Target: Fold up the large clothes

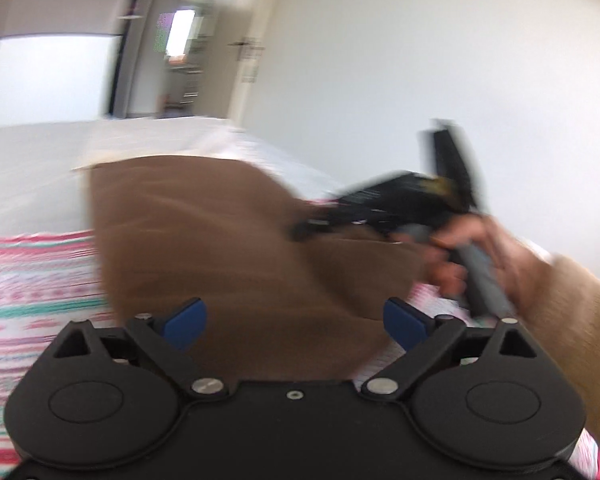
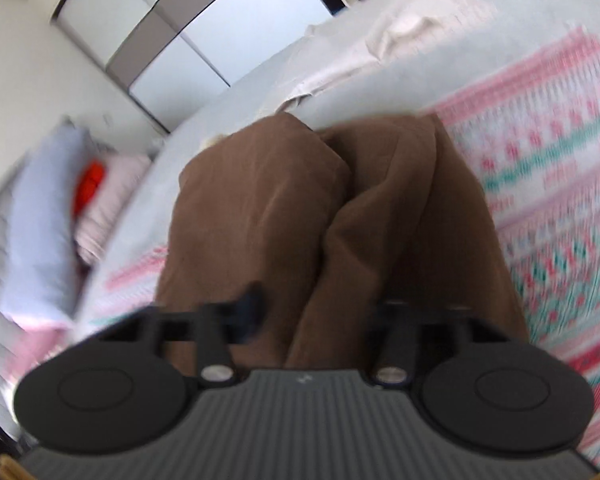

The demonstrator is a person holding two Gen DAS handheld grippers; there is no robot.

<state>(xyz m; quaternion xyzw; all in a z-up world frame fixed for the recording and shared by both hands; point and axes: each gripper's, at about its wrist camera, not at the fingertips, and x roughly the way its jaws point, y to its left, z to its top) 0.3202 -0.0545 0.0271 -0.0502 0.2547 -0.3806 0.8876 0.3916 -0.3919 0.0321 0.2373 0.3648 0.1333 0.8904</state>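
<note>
Brown garment (image 1: 228, 248) bunched on the patterned blanket (image 1: 32, 280), mid-fold, right side pinched.
Right gripper (image 2: 308, 312) looks clamped on a fold of the cloth, though blur hides the pads, probably to carry that edge across. Left gripper (image 1: 294, 322) is spread wide with cloth lying between the blue pads (image 1: 186, 320), not pressed, so released for a regrip. Blanket covers the bed (image 1: 28, 168), giving a flat folding surface.

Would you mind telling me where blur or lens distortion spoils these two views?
Left wrist view: the right gripper and the hand holding it smear with motion; the brown garment has soft edges. Right wrist view: patterned bedspread streaks; fisheye bends the window frame.
</note>
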